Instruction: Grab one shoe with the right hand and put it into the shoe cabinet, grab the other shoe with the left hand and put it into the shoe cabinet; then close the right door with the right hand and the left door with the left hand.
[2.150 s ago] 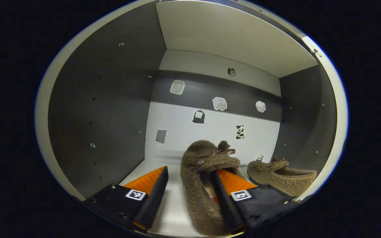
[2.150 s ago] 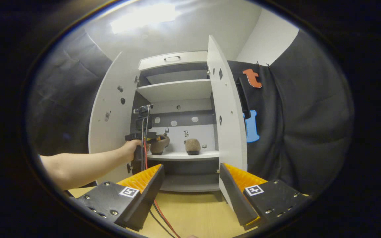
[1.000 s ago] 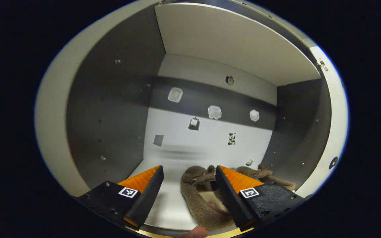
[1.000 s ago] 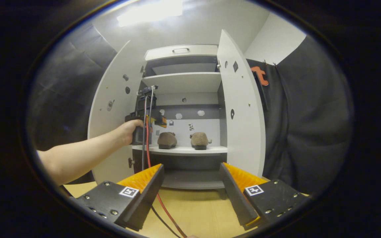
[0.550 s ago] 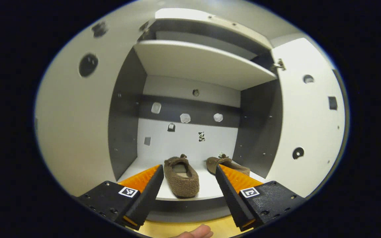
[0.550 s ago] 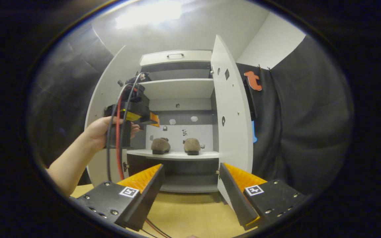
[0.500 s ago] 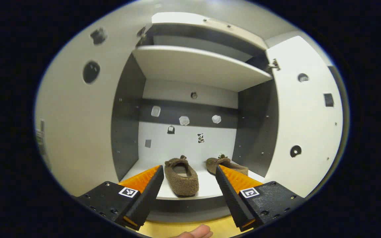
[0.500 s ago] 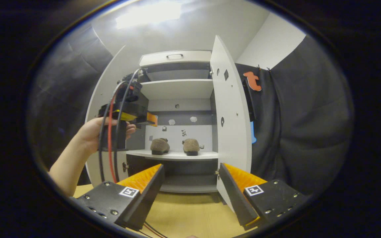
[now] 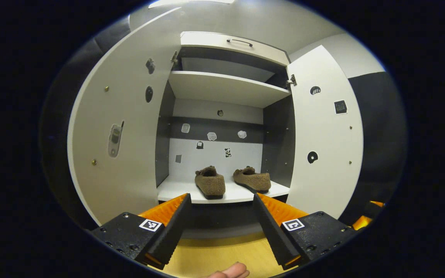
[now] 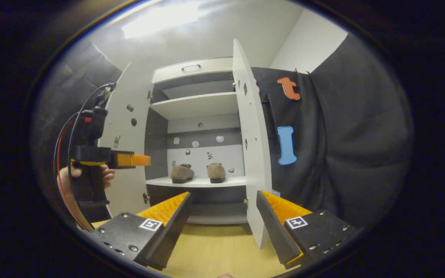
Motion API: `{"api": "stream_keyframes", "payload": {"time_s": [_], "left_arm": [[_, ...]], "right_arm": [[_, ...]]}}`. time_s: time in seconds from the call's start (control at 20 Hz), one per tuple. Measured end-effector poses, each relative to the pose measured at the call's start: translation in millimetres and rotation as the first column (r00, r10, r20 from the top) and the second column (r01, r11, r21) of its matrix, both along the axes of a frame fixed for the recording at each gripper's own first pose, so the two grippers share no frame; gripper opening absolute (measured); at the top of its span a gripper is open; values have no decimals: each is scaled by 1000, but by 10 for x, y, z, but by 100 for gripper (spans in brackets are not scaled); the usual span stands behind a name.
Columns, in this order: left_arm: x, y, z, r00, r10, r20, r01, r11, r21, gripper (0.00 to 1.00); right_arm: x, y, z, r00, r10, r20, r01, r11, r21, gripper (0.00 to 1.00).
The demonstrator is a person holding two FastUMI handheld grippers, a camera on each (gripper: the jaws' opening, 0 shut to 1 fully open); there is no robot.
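Left gripper view looks straight into a shoe cabinet (image 9: 226, 88) with both doors swung wide. The left tongs (image 9: 220, 216) fill the bottom of this view, jaws spread apart and holding nothing, hovering outside the cabinet above a wooden floor (image 9: 222, 255). On the white middle shelf (image 9: 176, 191) two fuzzy brown slippers sit side by side, near each other but not touching: the left shoe (image 9: 209, 182) points its heel toward the camera, and the right shoe (image 9: 252, 179) lies angled just beside it. The left door (image 9: 129, 127) stands open at the left, the right door (image 9: 325, 135) at the right; small stickers dot the doors and the back panel. A fingertip (image 9: 228, 271) peeks in at the bottom edge. Right gripper view shows the same cabinet from farther back and more to the right. The right tongs (image 10: 222, 220) are also released, jaws wide with nothing between them, in front of the open right door's lower edge. At the left of this view a hand (image 10: 87, 173) holds the left tongs level, aimed toward the cabinet, well short of the shelf. Both slippers rest on the shelf inside.
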State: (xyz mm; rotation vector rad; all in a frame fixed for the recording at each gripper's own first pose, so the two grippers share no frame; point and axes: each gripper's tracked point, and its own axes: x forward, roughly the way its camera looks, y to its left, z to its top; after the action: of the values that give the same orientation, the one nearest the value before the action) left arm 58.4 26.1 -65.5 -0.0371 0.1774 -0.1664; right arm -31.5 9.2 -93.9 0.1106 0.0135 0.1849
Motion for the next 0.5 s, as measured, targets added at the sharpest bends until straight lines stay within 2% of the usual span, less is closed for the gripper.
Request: {"api": "stream_keyframes", "payload": {"time_s": [0.2, 0.25, 0.3, 0.45, 0.5], "left_arm": [[-143, 47, -35, 998, -64, 14, 65, 998, -23, 96], [-158, 95, -19, 998, -65, 26, 66, 997, -31, 96], [-160, 143, 20, 998, -61, 28, 62, 998, -24, 96], [-239, 251, 143, 995, -57, 77, 59, 998, -20, 96], [-299, 267, 175, 995, -61, 84, 64, 998, -27, 96]], "right_arm": [[32, -498, 280, 999, 32, 2, -32, 996, -82, 100], [92, -647, 364, 999, 48, -5, -48, 994, -99, 98], [156, -803, 422, 999, 48, -12, -49, 992, -117, 100], [507, -1454, 605, 999, 4, -33, -11, 977, -211, 97], [610, -1642, 661, 999, -3, -42, -7, 972, -233, 100]]}}
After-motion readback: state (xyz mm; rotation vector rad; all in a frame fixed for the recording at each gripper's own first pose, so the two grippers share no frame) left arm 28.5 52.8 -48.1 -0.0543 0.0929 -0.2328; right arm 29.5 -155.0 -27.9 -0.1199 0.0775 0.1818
